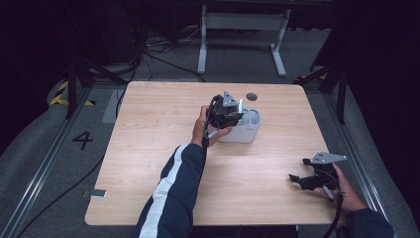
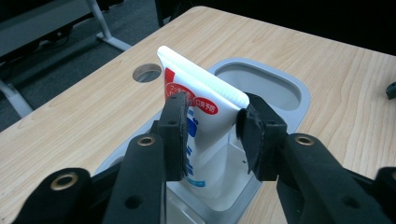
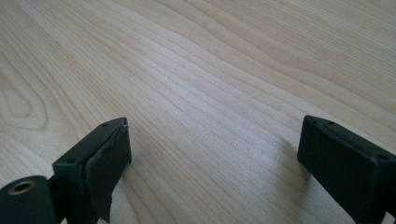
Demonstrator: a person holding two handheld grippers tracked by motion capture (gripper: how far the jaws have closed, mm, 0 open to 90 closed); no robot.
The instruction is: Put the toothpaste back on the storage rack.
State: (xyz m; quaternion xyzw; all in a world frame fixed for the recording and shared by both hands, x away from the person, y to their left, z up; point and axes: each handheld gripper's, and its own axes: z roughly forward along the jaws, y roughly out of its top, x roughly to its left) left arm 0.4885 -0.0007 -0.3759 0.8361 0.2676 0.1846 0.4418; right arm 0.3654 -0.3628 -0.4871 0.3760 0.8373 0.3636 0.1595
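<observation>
Here, a white toothpaste tube (image 2: pixel 201 126) stands upright in a grey holder (image 2: pixel 299 93) near the bench's (image 1: pixel 148 148) far edge. The left gripper (image 2: pixel 212 135) has its fingers (image 2: pixel 175 135) pinching the tube's flat crimped end. Likely light, soft and slippery there. The right gripper (image 3: pixel 212 163), fingers spread, hovers near the bench's right edge.

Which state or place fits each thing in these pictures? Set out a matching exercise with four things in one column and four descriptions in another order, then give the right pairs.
Things:
1. left gripper
2. right gripper
3. toothpaste tube
4. grey holder

Descriptions:
A. stands on the table, with two compartments
B. jaws wide apart over bare wood
C. upright, white with red and blue print, lower end in a compartment
D. jaws closed on a tube

Pairs: 1-D, 2-B, 3-C, 4-A
</observation>
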